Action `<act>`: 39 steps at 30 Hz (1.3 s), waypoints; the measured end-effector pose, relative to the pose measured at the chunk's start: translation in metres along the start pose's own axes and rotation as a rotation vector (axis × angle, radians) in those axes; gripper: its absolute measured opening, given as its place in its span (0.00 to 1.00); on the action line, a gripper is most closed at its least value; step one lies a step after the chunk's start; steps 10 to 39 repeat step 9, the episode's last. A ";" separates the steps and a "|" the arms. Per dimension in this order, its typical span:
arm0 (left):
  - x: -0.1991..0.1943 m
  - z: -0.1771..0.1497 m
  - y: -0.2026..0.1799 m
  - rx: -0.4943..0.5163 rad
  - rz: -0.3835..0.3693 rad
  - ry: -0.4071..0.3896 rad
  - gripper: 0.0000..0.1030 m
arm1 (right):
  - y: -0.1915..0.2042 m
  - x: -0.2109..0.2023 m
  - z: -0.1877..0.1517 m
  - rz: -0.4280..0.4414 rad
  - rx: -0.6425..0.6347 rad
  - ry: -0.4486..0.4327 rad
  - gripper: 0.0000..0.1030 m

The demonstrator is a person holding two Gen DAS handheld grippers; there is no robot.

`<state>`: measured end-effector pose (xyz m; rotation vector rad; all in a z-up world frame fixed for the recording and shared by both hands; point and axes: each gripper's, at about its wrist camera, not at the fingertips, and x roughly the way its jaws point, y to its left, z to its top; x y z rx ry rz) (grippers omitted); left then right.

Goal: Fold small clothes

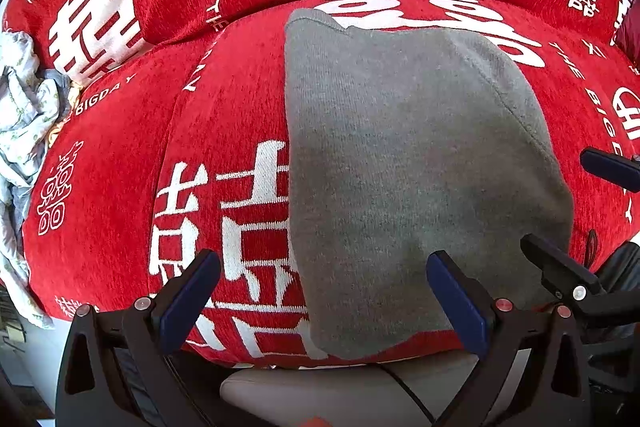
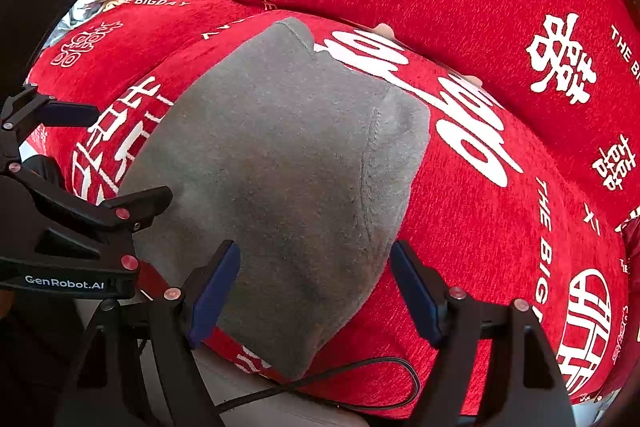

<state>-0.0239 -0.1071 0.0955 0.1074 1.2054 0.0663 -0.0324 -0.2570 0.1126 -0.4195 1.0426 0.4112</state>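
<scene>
Grey garment (image 1: 400, 155) lies flat on the red printed cushion (image 1: 224, 131), laid out smooth so it is ready to fold. Left gripper (image 1: 324, 301) and right gripper (image 2: 316, 289) hover over its near edge, jaws spread, holding nothing. Unfolded pale clothes (image 1: 24, 107) wait at the far left.

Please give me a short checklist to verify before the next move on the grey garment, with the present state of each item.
1. Grey knitted garment lies flat on the red cushion cover with white lettering: ok.
2. Left gripper is open, nothing between its pads: ok.
3. Right gripper is open, pads not pressing the cloth: ok.
4. Both grippers are apart from each other: ok.
5. Thin black cable near the garment's lower edge is clear of it: cannot tell.
6. Crumpled pale printed cloth stays off the garment: ok.
</scene>
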 end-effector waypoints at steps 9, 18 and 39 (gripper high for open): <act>0.000 -0.005 0.004 -0.015 0.023 -0.020 1.00 | 0.001 -0.001 -0.001 -0.001 0.002 0.002 0.78; 0.000 -0.005 0.004 -0.015 0.023 -0.020 1.00 | 0.001 -0.001 -0.001 -0.001 0.002 0.002 0.78; 0.000 -0.005 0.004 -0.015 0.023 -0.020 1.00 | 0.001 -0.001 -0.001 -0.001 0.002 0.002 0.78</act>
